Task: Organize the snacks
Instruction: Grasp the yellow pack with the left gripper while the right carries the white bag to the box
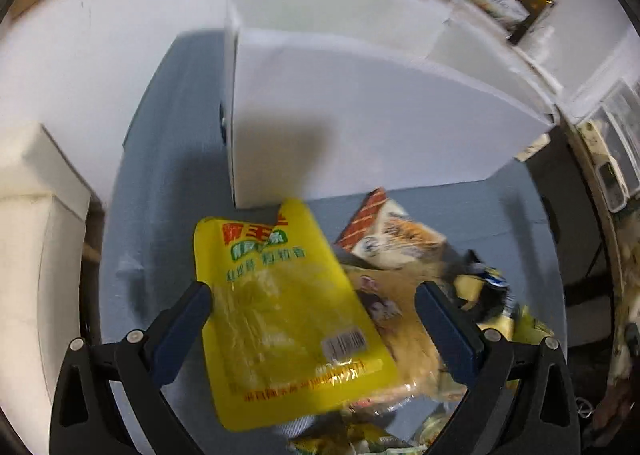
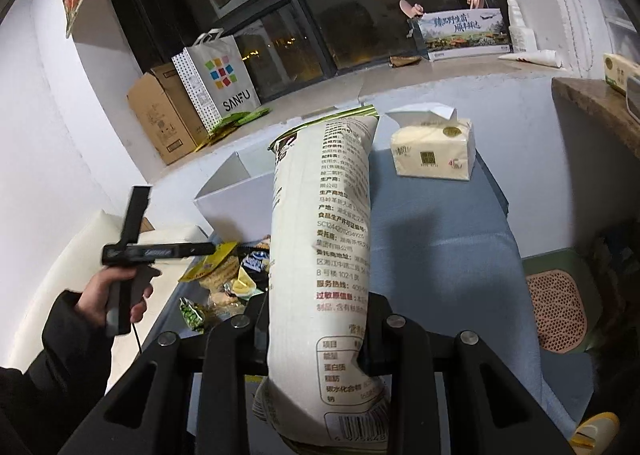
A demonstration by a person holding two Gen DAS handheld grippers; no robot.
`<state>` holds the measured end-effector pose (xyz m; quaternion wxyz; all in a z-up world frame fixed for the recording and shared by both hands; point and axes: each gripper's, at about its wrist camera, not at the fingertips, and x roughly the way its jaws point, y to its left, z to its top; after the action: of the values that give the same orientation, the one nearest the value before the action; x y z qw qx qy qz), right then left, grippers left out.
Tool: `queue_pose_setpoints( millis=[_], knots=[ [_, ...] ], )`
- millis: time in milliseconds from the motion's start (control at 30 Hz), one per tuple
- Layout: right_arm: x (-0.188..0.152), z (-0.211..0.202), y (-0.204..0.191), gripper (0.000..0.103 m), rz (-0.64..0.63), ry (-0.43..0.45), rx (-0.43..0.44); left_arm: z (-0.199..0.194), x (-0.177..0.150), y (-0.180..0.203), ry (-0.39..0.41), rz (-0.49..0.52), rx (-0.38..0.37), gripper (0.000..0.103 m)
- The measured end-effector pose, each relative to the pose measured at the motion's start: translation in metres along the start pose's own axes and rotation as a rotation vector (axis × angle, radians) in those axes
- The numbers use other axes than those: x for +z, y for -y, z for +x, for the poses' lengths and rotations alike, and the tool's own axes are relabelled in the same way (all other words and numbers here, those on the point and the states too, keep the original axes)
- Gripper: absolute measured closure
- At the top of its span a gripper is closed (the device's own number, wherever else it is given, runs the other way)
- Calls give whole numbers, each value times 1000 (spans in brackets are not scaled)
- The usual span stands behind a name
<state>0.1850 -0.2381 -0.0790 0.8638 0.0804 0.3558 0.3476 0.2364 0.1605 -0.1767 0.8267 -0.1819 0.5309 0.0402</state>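
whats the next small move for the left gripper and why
Probably close the left gripper on the yellow pouch: its fingers stand open on either side of the pouch, the white box sits open just beyond, and the right gripper already holds a white packet.

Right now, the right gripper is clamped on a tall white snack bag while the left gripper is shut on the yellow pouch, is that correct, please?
Not quite: the left gripper is open, its fingers apart either side of the yellow pouch, as the left wrist view shows. The right gripper is indeed clamped on the tall white snack bag.
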Motion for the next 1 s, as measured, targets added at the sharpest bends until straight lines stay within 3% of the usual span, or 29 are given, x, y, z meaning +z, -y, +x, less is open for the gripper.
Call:
queue_pose_setpoints(
  millis=[67,200,300,467,667,867,1000],
  knots=[
    [-1,4,0,72,5,-10,4,7,1,2,-10,21,19,7],
    [-4,10,-4,72,-13,-23,3,0,2,1,11,37,3,55],
    [-5,12,-6,72,-19,-29,7,-8,-3,1,39,73,2,69],
    [-5,14,-9,72,-27,-34,8,-44,-18,8,159,105,-79,71],
    [6,22,-21,72,-58,-27,31,-120,-20,29,372,156,-205,71],
    [57,51,-43,72,-110,-10,75,-160,29,48,524,159,-303,71],
    [113,89,-53,72,-99,-2,86,-149,81,49,538,107,-311,71]
  ],
)
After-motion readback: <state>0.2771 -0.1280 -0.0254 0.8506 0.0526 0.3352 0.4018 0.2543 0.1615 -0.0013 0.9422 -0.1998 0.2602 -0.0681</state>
